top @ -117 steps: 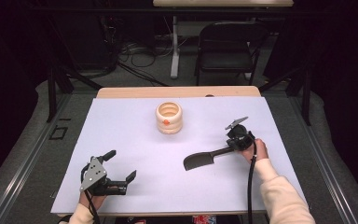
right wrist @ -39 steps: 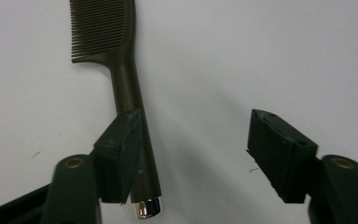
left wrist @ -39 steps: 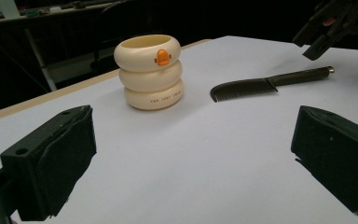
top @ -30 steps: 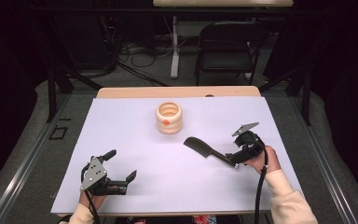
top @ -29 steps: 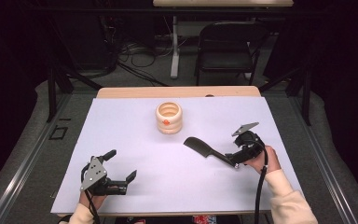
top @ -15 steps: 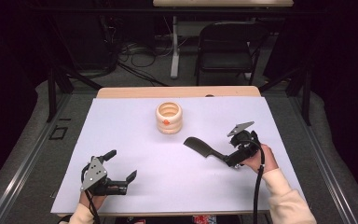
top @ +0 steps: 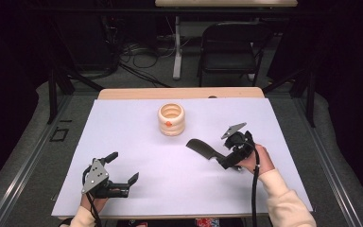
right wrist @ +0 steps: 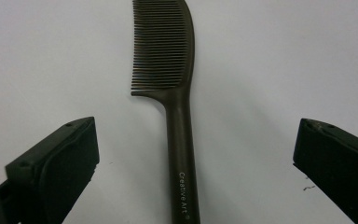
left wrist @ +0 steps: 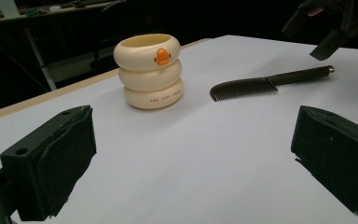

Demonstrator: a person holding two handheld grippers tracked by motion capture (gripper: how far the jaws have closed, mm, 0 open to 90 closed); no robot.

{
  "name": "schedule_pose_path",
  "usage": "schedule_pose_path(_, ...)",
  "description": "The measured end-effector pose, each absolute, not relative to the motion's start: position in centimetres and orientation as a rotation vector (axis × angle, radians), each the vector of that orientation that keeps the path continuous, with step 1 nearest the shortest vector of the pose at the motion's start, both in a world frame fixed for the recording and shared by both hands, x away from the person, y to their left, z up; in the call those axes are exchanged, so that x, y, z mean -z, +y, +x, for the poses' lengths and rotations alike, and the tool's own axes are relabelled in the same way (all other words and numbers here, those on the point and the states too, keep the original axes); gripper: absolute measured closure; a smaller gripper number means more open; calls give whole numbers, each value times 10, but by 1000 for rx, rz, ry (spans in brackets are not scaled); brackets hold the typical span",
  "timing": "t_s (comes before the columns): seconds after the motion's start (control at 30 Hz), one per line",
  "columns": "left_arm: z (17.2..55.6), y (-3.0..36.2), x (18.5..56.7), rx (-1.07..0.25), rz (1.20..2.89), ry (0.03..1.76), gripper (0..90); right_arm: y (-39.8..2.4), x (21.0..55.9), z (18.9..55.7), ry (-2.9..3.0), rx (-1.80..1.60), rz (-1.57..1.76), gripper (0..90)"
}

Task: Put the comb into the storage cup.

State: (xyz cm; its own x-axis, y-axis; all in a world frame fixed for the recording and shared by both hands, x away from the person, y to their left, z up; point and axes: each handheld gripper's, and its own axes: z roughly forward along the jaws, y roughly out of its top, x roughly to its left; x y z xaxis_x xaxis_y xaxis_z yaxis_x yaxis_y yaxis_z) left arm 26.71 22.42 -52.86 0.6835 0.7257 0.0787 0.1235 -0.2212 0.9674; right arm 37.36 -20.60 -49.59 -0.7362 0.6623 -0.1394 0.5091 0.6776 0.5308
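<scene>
Your right gripper (top: 227,158) hangs over the dark comb (right wrist: 170,93), jaws just spread wide, its handle lying loose between them. Your left gripper (top: 123,172) rests open, near left. A cream ringed cup (top: 171,119) stands beyond, probably clear. White table (top: 123,123); dark room.

We see the comb (top: 202,149) lying flat on the white sheet (top: 137,137), just below the cup (top: 171,119). Our right gripper (top: 227,158) hovers wide at its handle; our left gripper (top: 118,172) rests apart.
</scene>
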Motion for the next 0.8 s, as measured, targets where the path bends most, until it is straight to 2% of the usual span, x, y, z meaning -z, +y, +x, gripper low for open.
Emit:
schedule_pose_path(0.27,267,224,528,-644,1732,684,0,-196,500,378,2606,-632,891,7)
schedule_pose_path(0.4,267,224,529,-640,1735,684,0,-192,502,379,2639,-612,895,118)
schedule_pose_path(0.43,267,224,529,-640,1735,684,0,-192,502,379,2639,-612,895,118)
schedule_pose_path(0.57,267,224,529,-640,1738,680,0,-188,506,381,2661,-562,896,302)
schedule_pose_path(0.6,267,224,529,-640,1738,680,0,-188,506,381,2661,-562,896,302)
schedule_pose_path(0.63,267,224,529,-634,1736,686,0,-186,507,382,2674,-520,885,385)
schedule_pose_path(0.67,268,224,529,-634,1739,684,0,-185,508,382,2672,-503,880,423)
schedule_pose_path(0.73,268,224,529,-634,1739,684,0,-182,510,383,2687,-464,863,478)
schedule_pose_path(0.77,268,224,529,-634,1739,684,0,-182,510,383,2687,-464,863,478)
schedule_pose_path(0.8,268,224,529,-633,1739,684,0,-179,511,384,2707,-426,850,526)
